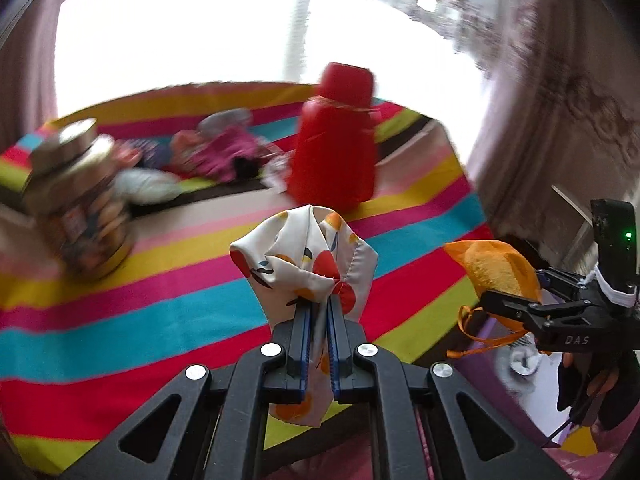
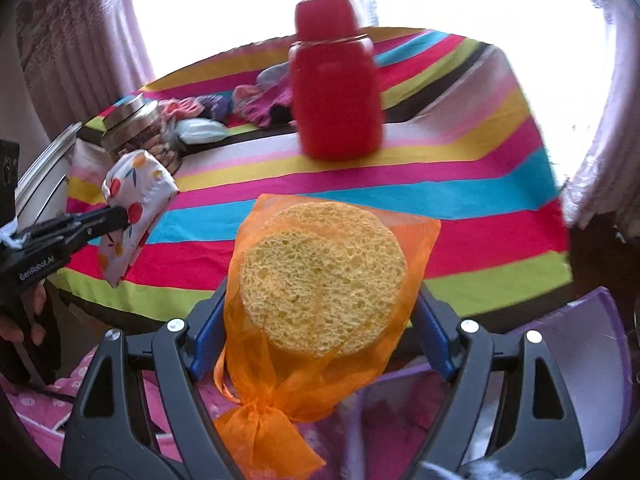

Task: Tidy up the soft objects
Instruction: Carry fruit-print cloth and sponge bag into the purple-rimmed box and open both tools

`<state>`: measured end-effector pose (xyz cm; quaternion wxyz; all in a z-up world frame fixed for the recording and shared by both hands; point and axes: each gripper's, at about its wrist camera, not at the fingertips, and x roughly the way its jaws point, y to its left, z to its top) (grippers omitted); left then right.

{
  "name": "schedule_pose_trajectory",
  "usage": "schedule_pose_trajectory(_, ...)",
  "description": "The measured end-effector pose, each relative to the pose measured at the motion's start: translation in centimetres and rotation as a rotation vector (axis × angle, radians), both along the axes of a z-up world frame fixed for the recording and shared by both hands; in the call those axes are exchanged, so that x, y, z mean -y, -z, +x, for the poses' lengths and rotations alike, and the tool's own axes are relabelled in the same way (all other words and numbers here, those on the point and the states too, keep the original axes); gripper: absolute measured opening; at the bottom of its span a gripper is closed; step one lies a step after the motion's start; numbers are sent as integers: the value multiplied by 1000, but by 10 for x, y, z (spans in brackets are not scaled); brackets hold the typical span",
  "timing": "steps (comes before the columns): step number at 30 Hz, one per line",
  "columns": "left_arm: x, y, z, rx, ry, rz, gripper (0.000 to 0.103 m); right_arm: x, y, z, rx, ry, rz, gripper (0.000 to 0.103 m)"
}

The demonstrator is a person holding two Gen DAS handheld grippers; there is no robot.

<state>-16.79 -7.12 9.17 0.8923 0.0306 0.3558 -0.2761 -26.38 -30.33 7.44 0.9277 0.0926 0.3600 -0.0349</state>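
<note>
Left gripper (image 1: 318, 312): jaws nearly together, pinching a white fruit-print fabric pouch (image 1: 304, 256) that stands up above the tips and hangs down between the fingers, lifted over the near part of the table
Right gripper (image 2: 320, 280): jaws wide, clamped on either side of an orange mesh bag (image 2: 280, 420) holding 2 round yellow sponges (image 2: 324, 280); its tied ribbon end hangs toward the camera
Bag position: held above the near table edge, to the right of the pouch, well apart from it
Table: covered by a striped cloth (image 2: 460, 196) in pink, yellow, blue, red and green
Red jar (image 2: 336, 92): upright with a red lid, mid-table, beyond both held things
Glass jar (image 2: 140, 128): metal lid, far left, blurred
Soft heap (image 1: 216, 152): pink, purple and white pieces lying at the far side between the 2 jars, too blurred to name singly
Person: a hand (image 2: 20, 320) grips the left handle
Background: bright window, pale curtains
</note>
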Motion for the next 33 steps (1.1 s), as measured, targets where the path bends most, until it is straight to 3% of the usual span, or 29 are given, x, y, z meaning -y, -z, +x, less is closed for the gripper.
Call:
schedule_pose_trajectory(5,54,-19,-10,14,160,-1,8,34,-10,-29,17,96,-7,83)
schedule_pose_trajectory(10,106,-28,-22,-24,316,-4,8,73,-22,-65,21,216,-41,83)
schedule_pose_trajectory(15,155,-29,-46,-50,459,27,8,103,-19,-95,-39,318,-94,83)
schedule_pose_trajectory(24,219,-7,-77,-107,647,128,8,144,-2,-125,-199,436,-174,83)
schedule_pose_trajectory(29,247,9,-86,-147,721,169,8,158,7,-136,-248,461,-159,83)
schedule_pose_trajectory(32,254,20,-91,-181,766,175,13,167,14,-140,-292,477,-122,84)
schedule_pose_trajectory(33,255,22,-93,-200,784,170,19,169,18,-139,-310,478,-107,84)
